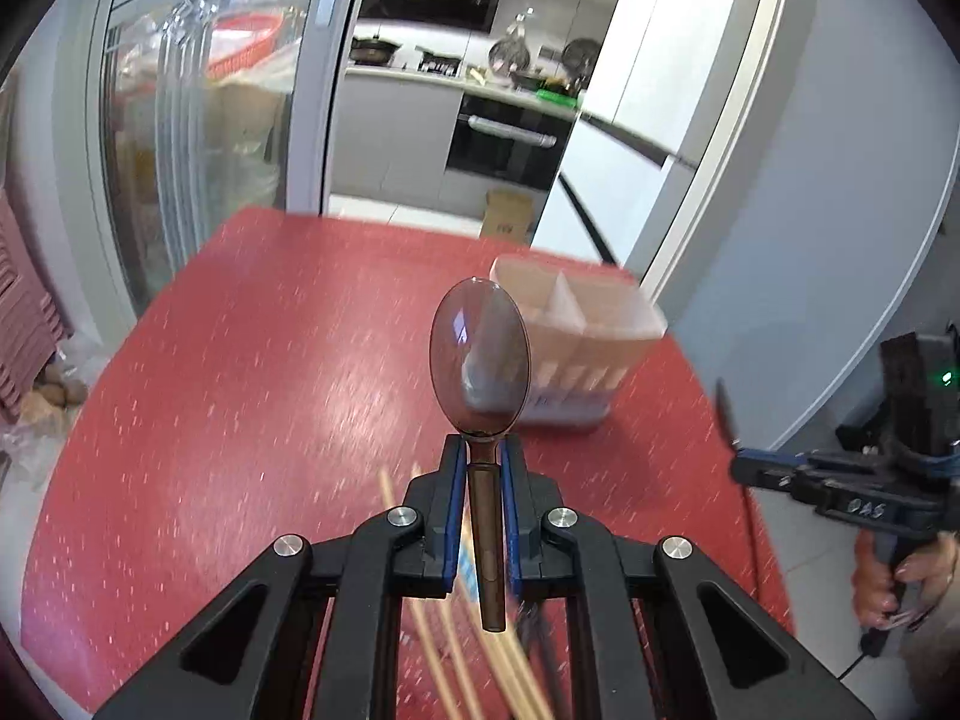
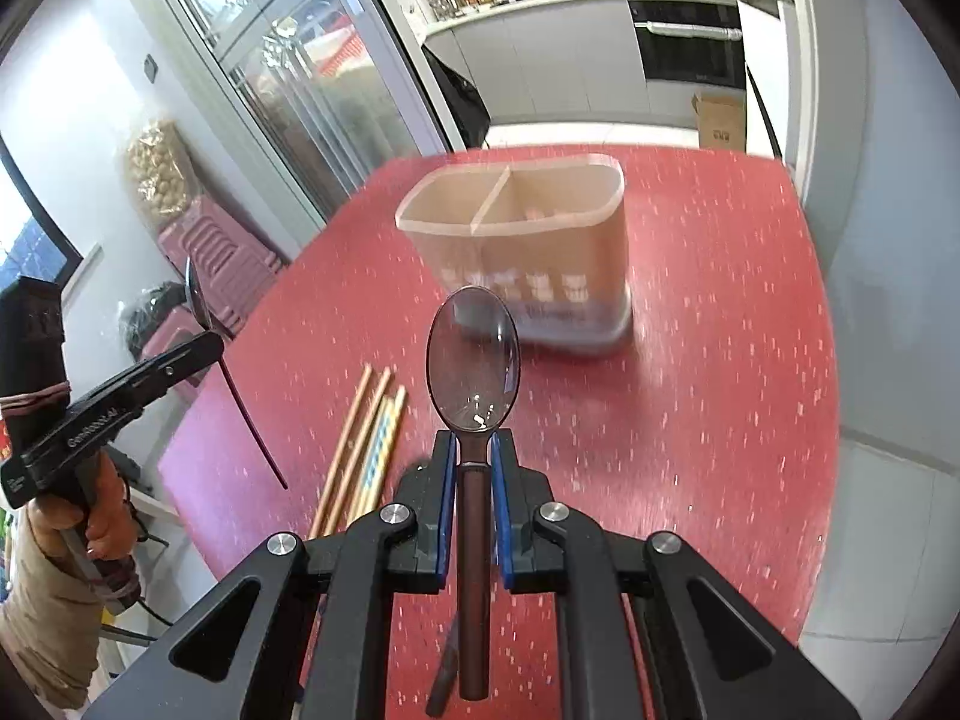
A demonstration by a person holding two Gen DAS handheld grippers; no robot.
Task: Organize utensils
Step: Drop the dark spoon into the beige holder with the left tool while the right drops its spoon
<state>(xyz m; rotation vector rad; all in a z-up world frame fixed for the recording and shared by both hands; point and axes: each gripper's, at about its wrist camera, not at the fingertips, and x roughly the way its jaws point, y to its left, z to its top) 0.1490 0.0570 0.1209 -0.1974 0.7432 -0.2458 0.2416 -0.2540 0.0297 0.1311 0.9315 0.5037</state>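
My left gripper (image 1: 482, 450) is shut on a brown translucent spoon (image 1: 480, 354), bowl pointing up, held above the red table (image 1: 252, 372). My right gripper (image 2: 474, 444) is shut on a second brown spoon (image 2: 473, 357), also bowl up. A translucent two-compartment utensil holder (image 2: 516, 240) stands on the table ahead of both; it also shows in the left wrist view (image 1: 591, 324). Several wooden chopsticks (image 2: 360, 450) lie on the table left of the right gripper, and under the left gripper (image 1: 456, 648). Each gripper appears in the other's view, the right one (image 1: 738, 450) and the left one (image 2: 204, 342).
The table's right edge (image 2: 822, 420) drops to a tiled floor. A glass cabinet door (image 1: 198, 120) and stacked pink stools (image 2: 210, 264) stand to the left. A kitchen with an oven (image 1: 510, 138) and a cardboard box (image 1: 507, 216) lies beyond the far edge.
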